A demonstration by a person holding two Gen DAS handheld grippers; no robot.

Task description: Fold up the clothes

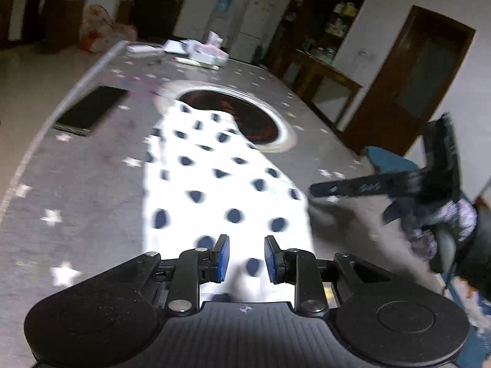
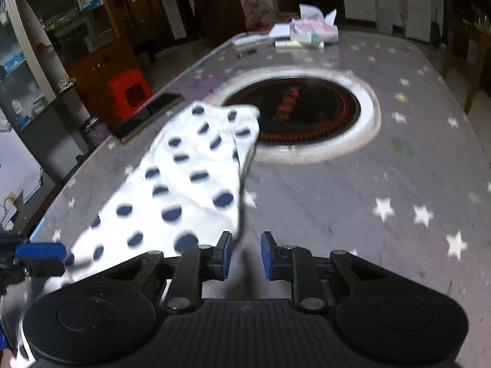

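1. Jaws first: both grippers have their blue pads parted with a clear gap and nothing pinched between them. The left gripper (image 1: 244, 259) hangs over the near end of the cloth, which runs under the gap. The right gripper (image 2: 244, 256) sits just off the cloth's right edge, and that edge passes right by its left pad. Can't tell if it's actually touching, the shot's blurry.

2. The polka-dot garment (image 1: 214, 184) is white with dark dots and lies stretched in a long strip, its far end reaching onto the round burner inset (image 2: 307, 113) and lapping over the rim. It looks doubled along the right side, so it may already be partly folded, can't say for sure.

3. Handling guess: thin, floppy and light, nothing fragile. It'll sag and slide easily on that surface, so grab corners or the edge, not the middle.

4. Outward from the burner: starry grey tablecloth (image 2: 399, 184) all round, a dark phone (image 1: 90, 110) left of it, and a tissue pack and papers (image 2: 307, 30) beyond it.
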